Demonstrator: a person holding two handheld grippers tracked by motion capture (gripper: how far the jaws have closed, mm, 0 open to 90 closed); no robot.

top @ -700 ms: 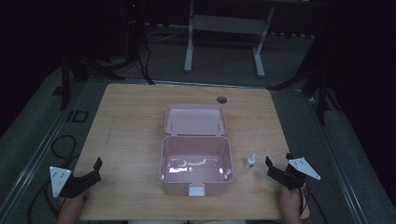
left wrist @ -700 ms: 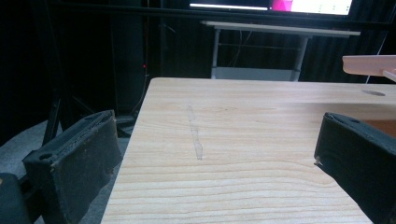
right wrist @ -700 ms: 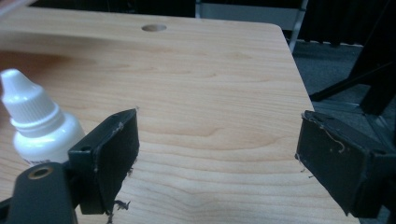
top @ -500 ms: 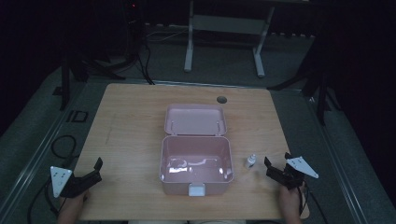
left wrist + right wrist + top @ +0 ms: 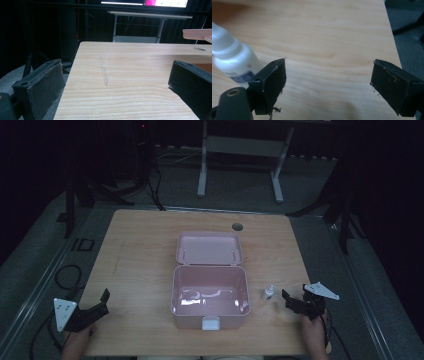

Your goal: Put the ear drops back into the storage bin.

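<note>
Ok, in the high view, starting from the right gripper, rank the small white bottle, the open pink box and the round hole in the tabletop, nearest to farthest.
From the right gripper:
1. Small white bottle, just to its left, between gripper and box.
2. Open pink box, farther left at the table's middle.
3. Round hole, near the table's far edge, behind the box's lid.

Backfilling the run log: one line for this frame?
left tongs: open, idle | right tongs: open, beside small white bottle, not around it | pink box: lid open
</note>
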